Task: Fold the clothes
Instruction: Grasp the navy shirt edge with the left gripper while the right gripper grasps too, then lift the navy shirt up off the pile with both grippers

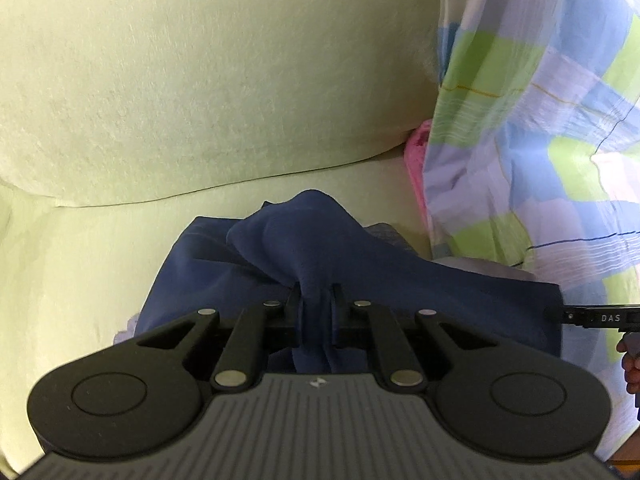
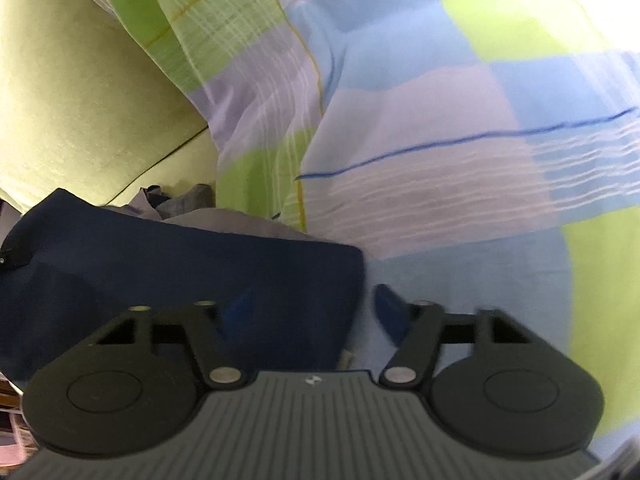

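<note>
Nearest to me, in the left wrist view, my left gripper [image 1: 316, 300] has its fingers [image 1: 294, 298] almost together, and they pinch a bunched ridge of the navy blue garment [image 1: 248, 276]. The cloth rises from the pinch toward 12 o'clock as a soft hump. The rest of the garment spreads flat on the pale green sofa seat [image 1: 80, 264].

In the right wrist view, my right gripper [image 2: 310, 306] stands about half open. Its blue fingers [image 2: 240, 306] sit on both sides of the right edge of the garment [image 2: 160, 264]; one finger is over the dark cloth, the other over the checked sheet. The picture is blurred, so I cannot tell if the pads press on the cloth.

Farther, at 3 o'clock in the left view, I see the other gripper's body [image 1: 600, 317] with a hand [image 1: 630, 360] under it.

Behind the garment lies some grey clothing [image 2: 188, 200]. Beyond, at 10 o'clock, is the green sofa cushion [image 1: 200, 80], and at 2 o'clock the checked blue, green and white sheet [image 1: 520, 120], with a bit of pink cloth [image 1: 416, 148] at its edge.
</note>
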Motion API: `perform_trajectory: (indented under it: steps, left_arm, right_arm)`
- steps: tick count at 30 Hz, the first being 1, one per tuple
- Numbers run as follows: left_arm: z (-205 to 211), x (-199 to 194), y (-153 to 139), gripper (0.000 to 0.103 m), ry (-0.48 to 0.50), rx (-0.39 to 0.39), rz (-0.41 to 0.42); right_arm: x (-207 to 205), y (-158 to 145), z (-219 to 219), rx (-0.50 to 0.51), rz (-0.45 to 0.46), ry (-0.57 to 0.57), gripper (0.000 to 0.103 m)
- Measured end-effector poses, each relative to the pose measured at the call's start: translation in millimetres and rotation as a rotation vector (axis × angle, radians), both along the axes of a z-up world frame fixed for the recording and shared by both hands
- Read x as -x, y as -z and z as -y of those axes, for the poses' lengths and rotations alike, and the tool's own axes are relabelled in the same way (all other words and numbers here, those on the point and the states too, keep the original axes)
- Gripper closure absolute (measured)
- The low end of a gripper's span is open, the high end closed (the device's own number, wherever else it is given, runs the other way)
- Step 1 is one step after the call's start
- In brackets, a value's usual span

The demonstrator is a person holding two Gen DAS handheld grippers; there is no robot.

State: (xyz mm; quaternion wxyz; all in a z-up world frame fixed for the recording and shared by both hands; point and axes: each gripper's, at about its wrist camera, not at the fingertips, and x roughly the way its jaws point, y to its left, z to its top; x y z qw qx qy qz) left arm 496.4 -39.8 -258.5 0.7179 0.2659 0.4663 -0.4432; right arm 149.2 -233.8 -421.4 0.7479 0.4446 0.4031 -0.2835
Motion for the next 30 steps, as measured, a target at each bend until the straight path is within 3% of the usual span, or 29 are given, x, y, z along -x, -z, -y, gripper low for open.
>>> perform_trajectory:
  steps: [3, 4, 5, 9, 12, 16, 18, 23, 25, 26, 28, 30]
  left_arm:
    - [4, -2, 8, 0.092, 0.011, -0.018, 0.008]
    - [6, -2, 10, 0.092, 0.014, -0.022, 0.012]
    - [7, -2, 11, 0.092, 0.015, -0.024, 0.015]
    - [3, 6, -1, 0.093, 0.025, 0.019, 0.046]
    - [-11, 14, -20, 0.093, 0.024, 0.075, 0.053]
    - [-36, 17, -38, 0.093, -0.046, 0.1, 0.031]
    - [-45, 16, -50, 0.093, -0.1, 0.117, 0.029]
    - [-67, 21, -120, 0.093, -0.23, 0.196, 0.136]
    - [-82, 33, -170, 0.094, -0.299, 0.251, 0.231]
    - [-91, 45, -197, 0.094, -0.34, 0.289, 0.283]
    - [-105, 73, -236, 0.097, -0.396, 0.344, 0.359]
    - [-120, 123, -283, 0.1, -0.459, 0.412, 0.459]
  right_arm:
    - [-23, -14, 2, -0.021, -0.002, 0.027, 0.055]
    - [-22, -13, 1, -0.017, 0.004, 0.044, 0.065]
    - [-21, -15, -1, -0.007, 0.016, 0.046, 0.102]
    - [-16, -36, -12, 0.048, 0.075, 0.06, 0.101]
    - [-19, -78, -28, 0.151, 0.14, -0.003, 0.101]
    - [-30, -123, -48, 0.255, 0.185, -0.12, 0.101]
    - [-38, -134, -46, 0.251, 0.192, -0.157, 0.101]
    - [-81, -200, -32, 0.314, 0.313, -0.294, 0.101]
    - [-106, -253, -21, 0.387, 0.427, -0.38, 0.101]
    - [-110, -265, -18, 0.405, 0.454, -0.397, 0.101]
    - [-121, -319, -4, 0.493, 0.582, -0.481, 0.101]
    - [-123, -360, 9, 0.56, 0.678, -0.54, 0.101]
